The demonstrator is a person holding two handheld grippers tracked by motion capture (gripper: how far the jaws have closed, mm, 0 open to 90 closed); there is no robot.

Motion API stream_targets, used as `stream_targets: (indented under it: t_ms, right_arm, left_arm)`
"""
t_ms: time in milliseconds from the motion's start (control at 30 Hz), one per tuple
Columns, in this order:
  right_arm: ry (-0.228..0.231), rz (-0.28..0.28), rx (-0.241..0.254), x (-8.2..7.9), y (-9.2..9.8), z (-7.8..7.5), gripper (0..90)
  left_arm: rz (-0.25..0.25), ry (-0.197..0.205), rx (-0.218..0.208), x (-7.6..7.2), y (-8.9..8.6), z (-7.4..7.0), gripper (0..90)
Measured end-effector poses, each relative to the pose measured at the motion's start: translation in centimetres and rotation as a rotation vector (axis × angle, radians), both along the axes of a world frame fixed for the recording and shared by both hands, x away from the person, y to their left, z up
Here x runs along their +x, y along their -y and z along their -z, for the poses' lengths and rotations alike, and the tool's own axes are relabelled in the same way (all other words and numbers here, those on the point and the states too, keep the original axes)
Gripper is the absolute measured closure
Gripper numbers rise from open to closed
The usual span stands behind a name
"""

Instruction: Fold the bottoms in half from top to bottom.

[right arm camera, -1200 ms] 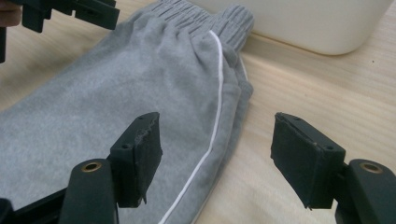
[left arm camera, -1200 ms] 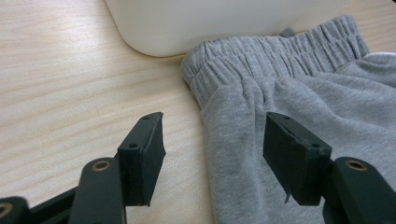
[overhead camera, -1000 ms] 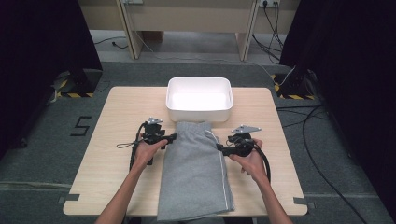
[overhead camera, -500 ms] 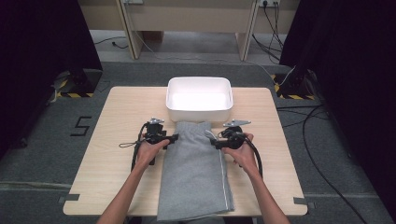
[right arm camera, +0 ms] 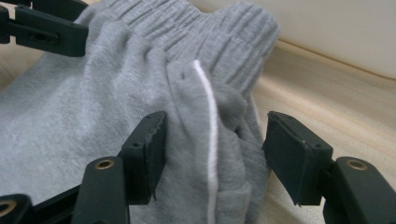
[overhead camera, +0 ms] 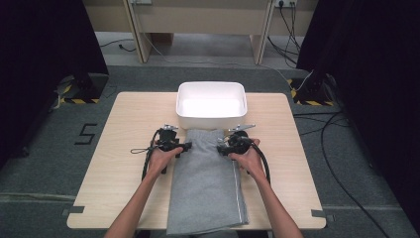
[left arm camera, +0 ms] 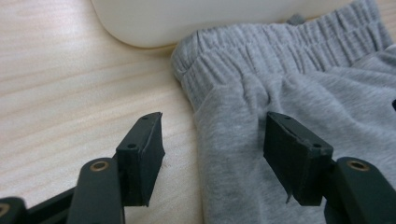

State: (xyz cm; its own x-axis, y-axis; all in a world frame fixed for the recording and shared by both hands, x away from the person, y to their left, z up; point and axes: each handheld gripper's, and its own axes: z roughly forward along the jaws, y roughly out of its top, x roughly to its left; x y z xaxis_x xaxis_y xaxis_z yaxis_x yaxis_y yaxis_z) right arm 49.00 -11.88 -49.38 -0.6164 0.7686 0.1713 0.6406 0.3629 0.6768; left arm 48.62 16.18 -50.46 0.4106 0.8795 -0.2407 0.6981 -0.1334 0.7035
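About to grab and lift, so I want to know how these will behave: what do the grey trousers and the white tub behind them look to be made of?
Grey trousers: soft knit jersey, matte and slightly fuzzy, ribbed elastic waistband, white side stripe; likely cotton blend. White tub: smooth, semi-glossy, rounded corners; probably plastic, though it could be enamel.

Grey sweatpants [overhead camera: 207,186] lie flat and lengthwise, folded into a long strip, the ribbed elastic waistband [left arm camera: 280,39] touching the near wall of the white tub [overhead camera: 211,104]. A thin white stripe [right arm camera: 211,135] runs down one bunched side edge.
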Motion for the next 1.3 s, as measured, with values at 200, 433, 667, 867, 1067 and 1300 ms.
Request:
stream_targets:
  t_ms: [200,433,667,867,1067,1300]
  right_arm:
    - [-0.029,0.009,0.003,0.7,0.0,0.8,42.6]
    - [-0.012,-0.001,0.002,0.7,-0.1,1.0,47.2]
    - [-0.009,-0.016,0.05,0.7,0.1,1.4,56.7]
    - [-0.026,-0.015,0.11,0.9,0.3,1.7,70.4]
    - [-0.024,-0.018,0.082,0.9,0.1,1.6,76.8]
    - [-0.023,-0.018,0.071,0.8,-0.1,1.5,79.3]
  left_arm:
    - [0.01,0.008,0.028,0.1,0.2,0.5,38.8]
    - [0.027,0.042,0.089,-0.1,0.8,0.6,41.0]
    - [0.034,0.066,0.108,-0.3,1.1,0.7,44.7]
    - [0.037,0.076,0.09,-0.6,1.0,0.8,53.4]
    - [0.05,0.068,0.066,-0.7,1.2,0.8,65.3]
    - [0.066,0.044,0.04,-0.7,1.2,0.7,77.3]
